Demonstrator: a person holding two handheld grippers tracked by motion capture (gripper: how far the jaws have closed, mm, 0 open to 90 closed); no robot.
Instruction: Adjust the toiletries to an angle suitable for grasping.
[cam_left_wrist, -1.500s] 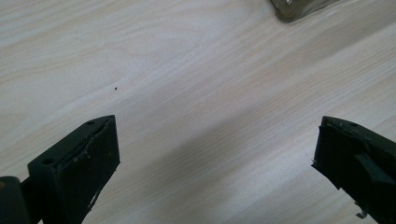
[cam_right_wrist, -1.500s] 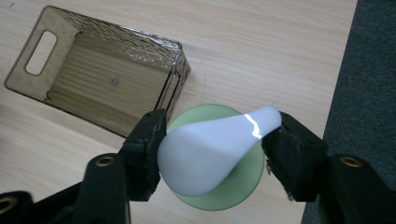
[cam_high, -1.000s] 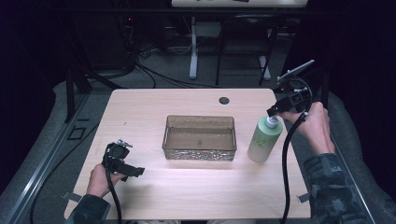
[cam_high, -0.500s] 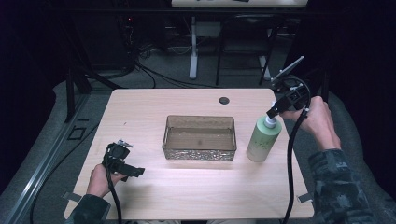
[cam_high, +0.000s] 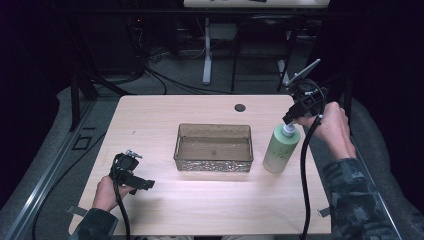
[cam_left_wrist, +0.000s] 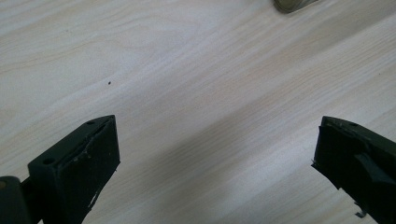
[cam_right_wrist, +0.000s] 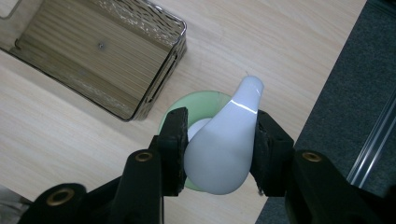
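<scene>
Right claw (cam_right_wrist: 217, 147) just closed, pinching white pump head (cam_right_wrist: 224, 149) of upright pale-green plastic bottle (cam_high: 278, 150) on wooden desk (cam_high: 200, 205); left claw (cam_left_wrist: 215, 154) spread, nothing between.

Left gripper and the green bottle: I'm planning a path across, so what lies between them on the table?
The clear bin stands between the left gripper and the bottle, with bare wood on either side, as the high view shows.

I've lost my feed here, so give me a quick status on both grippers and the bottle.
Right gripper jaws just closed on white pump head of green bottle. Bottle upright beside clear bin. Left gripper open, empty, over table. Nothing in the way.
</scene>
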